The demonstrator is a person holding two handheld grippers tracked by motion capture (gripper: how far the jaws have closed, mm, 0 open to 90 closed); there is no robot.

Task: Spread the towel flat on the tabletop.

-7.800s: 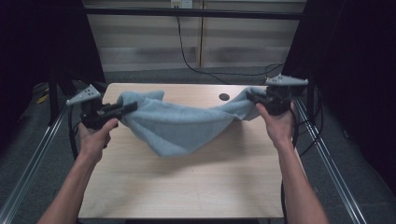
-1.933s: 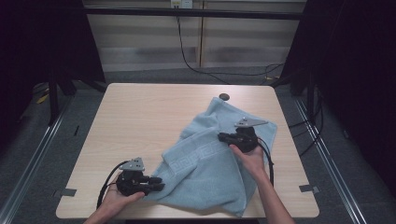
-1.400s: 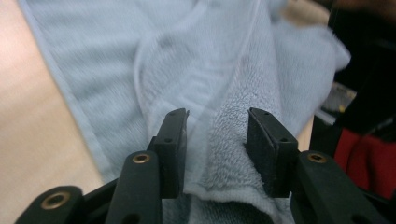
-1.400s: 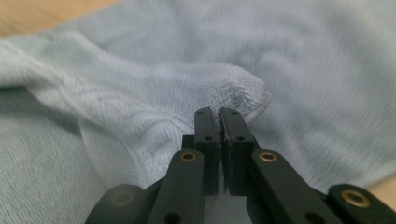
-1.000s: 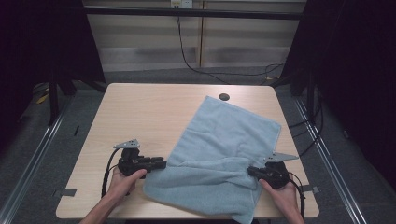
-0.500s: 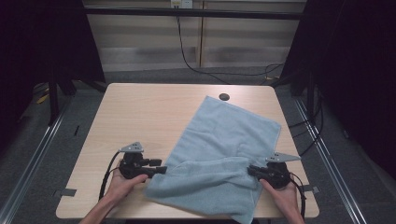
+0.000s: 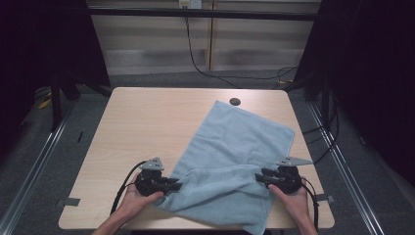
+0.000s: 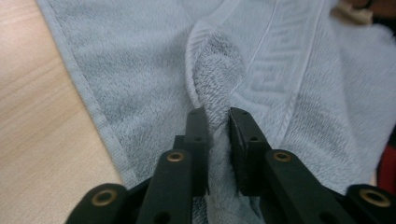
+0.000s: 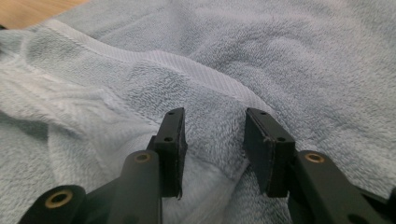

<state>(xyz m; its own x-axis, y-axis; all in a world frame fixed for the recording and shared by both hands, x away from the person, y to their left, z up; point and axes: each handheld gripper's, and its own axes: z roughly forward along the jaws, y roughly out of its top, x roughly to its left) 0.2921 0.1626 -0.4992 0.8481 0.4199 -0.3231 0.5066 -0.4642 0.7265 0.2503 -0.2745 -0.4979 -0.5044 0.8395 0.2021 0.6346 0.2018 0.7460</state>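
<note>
Dark room, black curtains both sides, pale panelled wall at the back with a black cable point(image 7: 195, 54) hanging down it. Light wood table point(image 7: 147, 122) on a grey floor, small dark grommet hole point(image 7: 235, 102) near its far edge.

Light blue towel point(image 7: 235, 161) is the landmark: it lies skewed on the right half of the table, far corner just beside the grommet hole, near corner hanging over the table's near edge. Its near portion is folded over and bunched; the far portion lies flat.

Left gripper point(image 7: 169, 185) at the towel's near-left edge, lying level, pointing into the cloth. Jaws have just been closing and are now pinching a raised fold of towel point(image 8: 217, 88) between the pads; terry bulges out past the fingertips. Woven key-pattern border band runs just right of that fold. Bare wood to the left of the towel hem.

Right gripper point(image 7: 264, 177) at the towel's near-right edge, pointing left across the cloth. Jaws have just been opening and stand spread; towel point(image 9: 215, 135) lies between and under them, pads clear of it on both sides. Ribbed hem band runs across just beyond the fingertips.

Both hands rest low at table level, one either side of the folded part.
</note>
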